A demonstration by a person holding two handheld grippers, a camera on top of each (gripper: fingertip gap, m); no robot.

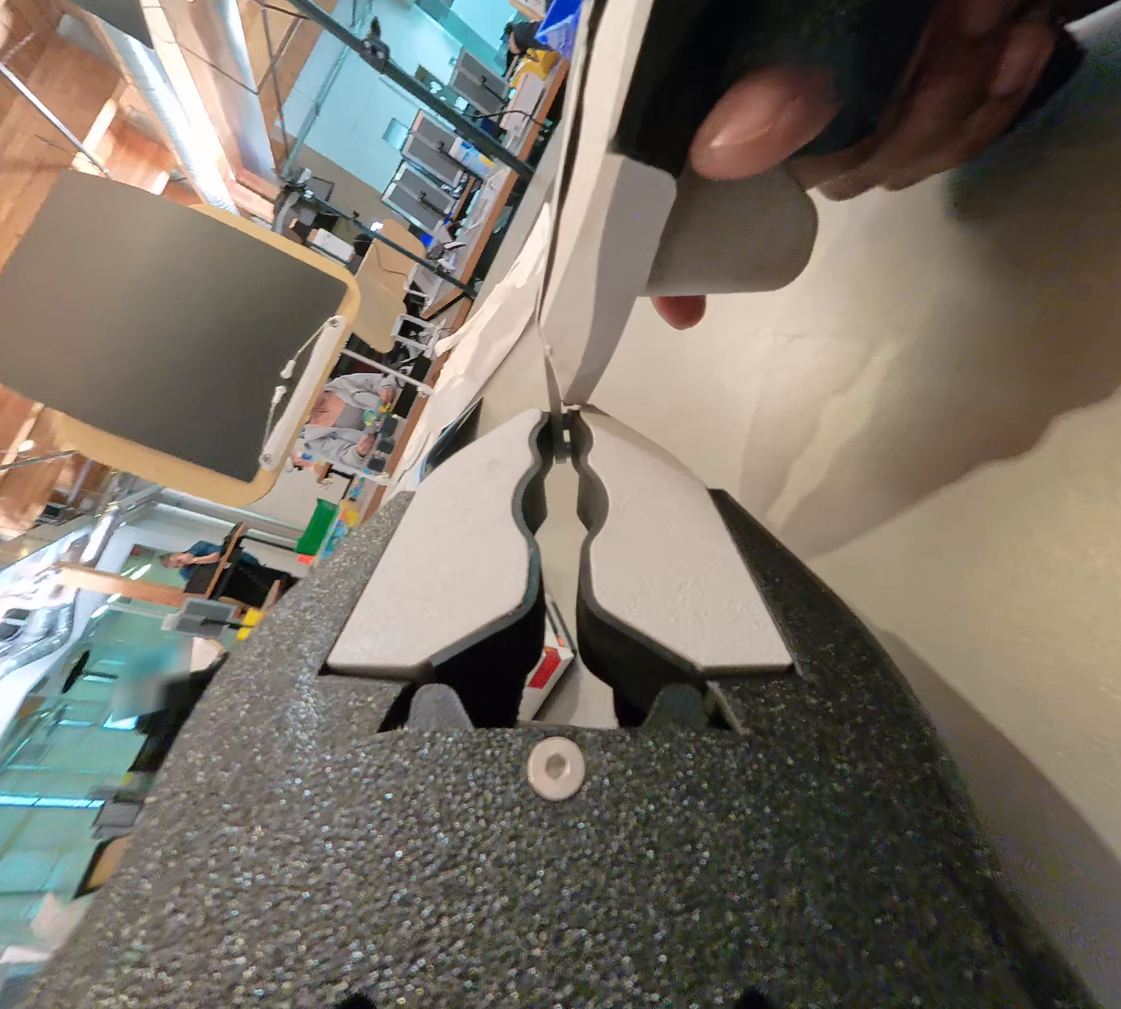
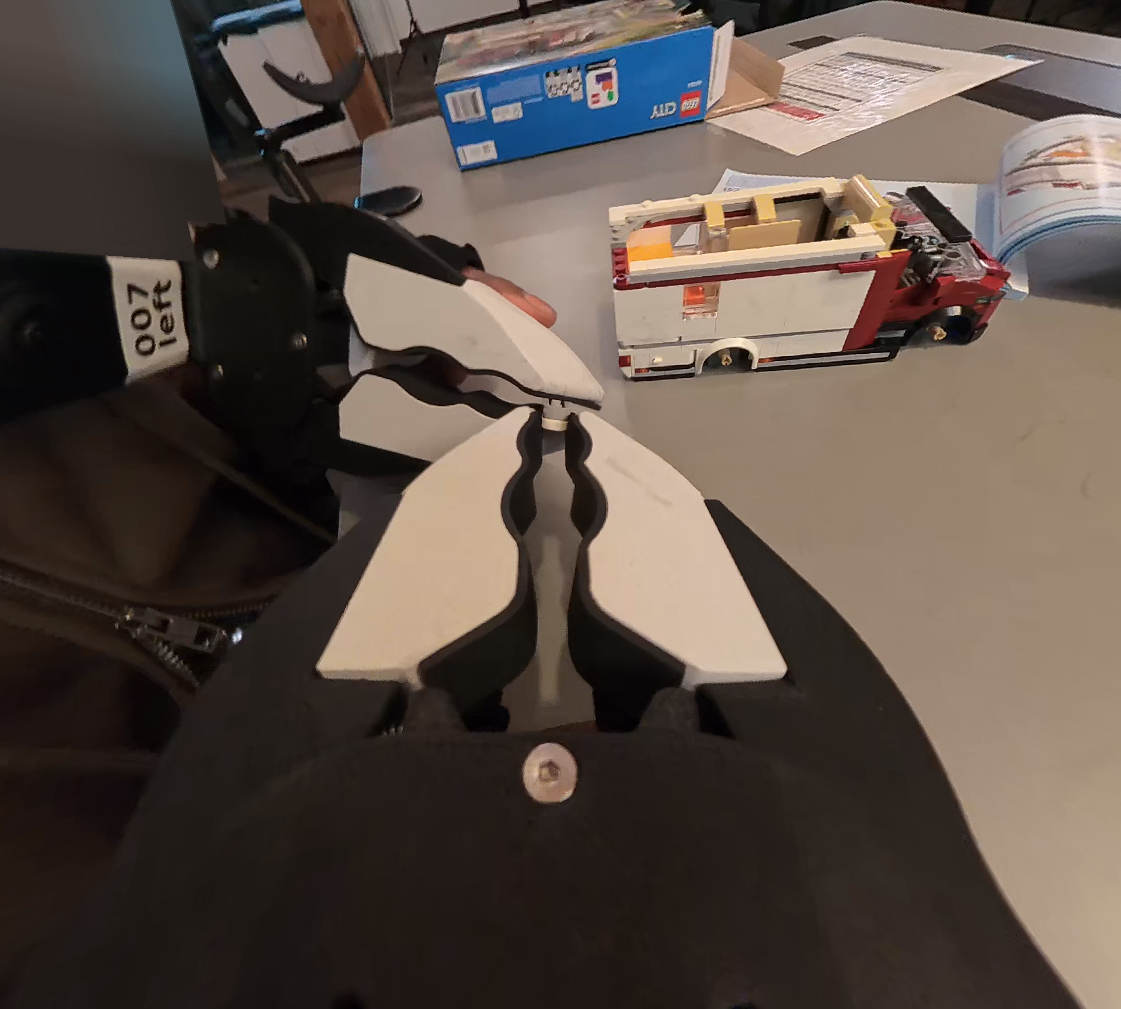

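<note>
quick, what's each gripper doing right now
Left gripper: closed on a tiny white plastic piece.
Right gripper: closed on a small white round toy-brick part, tip to tip with the left.

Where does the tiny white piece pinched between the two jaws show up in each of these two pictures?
Left wrist view: the tiny white piece sits just above centre, at the tips of the left gripper, with the right gripper's tips meeting it from above.
Right wrist view: it sits just above centre, at the tips of the right gripper.
Shared landmark: the grey table, pale at right in the left wrist view.
</note>
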